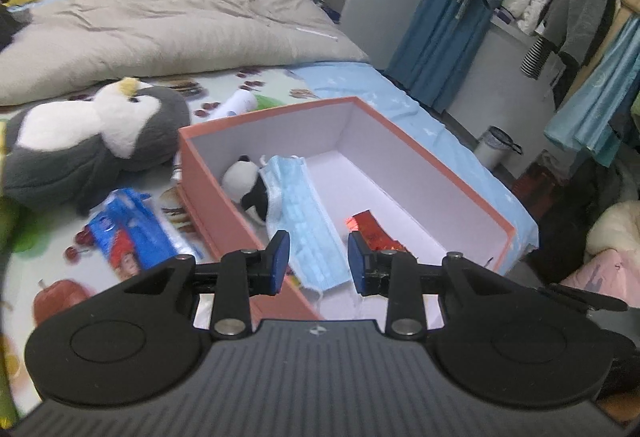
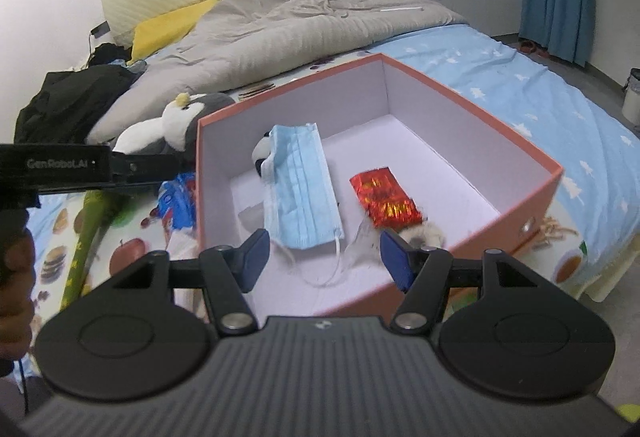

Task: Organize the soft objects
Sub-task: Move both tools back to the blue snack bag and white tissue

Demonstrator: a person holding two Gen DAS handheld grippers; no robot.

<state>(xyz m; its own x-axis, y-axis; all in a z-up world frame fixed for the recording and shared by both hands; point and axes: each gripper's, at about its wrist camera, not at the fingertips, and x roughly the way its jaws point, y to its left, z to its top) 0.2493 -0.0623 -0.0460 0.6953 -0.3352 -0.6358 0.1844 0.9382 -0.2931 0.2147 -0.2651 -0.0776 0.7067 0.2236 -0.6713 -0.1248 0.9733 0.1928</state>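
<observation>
In your left wrist view, your left gripper (image 1: 319, 262) hangs released over the near end of the salmon-pink box (image 1: 208, 193), blue pads apart with nothing between them. Inside the box lie a blue face mask (image 1: 308, 225), a small panda plush (image 1: 250, 185) partly under its far end, and a red foil packet (image 1: 374, 233) to the right. Left of the box on the bed (image 1: 400, 97) sit a penguin plush (image 1: 92, 141) and a blue wet-wipe pack (image 1: 128, 233).

In your right wrist view, your right gripper (image 2: 325, 259) is likewise spread and empty above the box's (image 2: 532, 201) near edge. The mask (image 2: 302, 193) lies centre-left, covering the panda (image 2: 262, 153); the foil packet (image 2: 384, 197) is just beside it. The penguin (image 2: 176, 125) rests against the box's outer left corner.
</observation>
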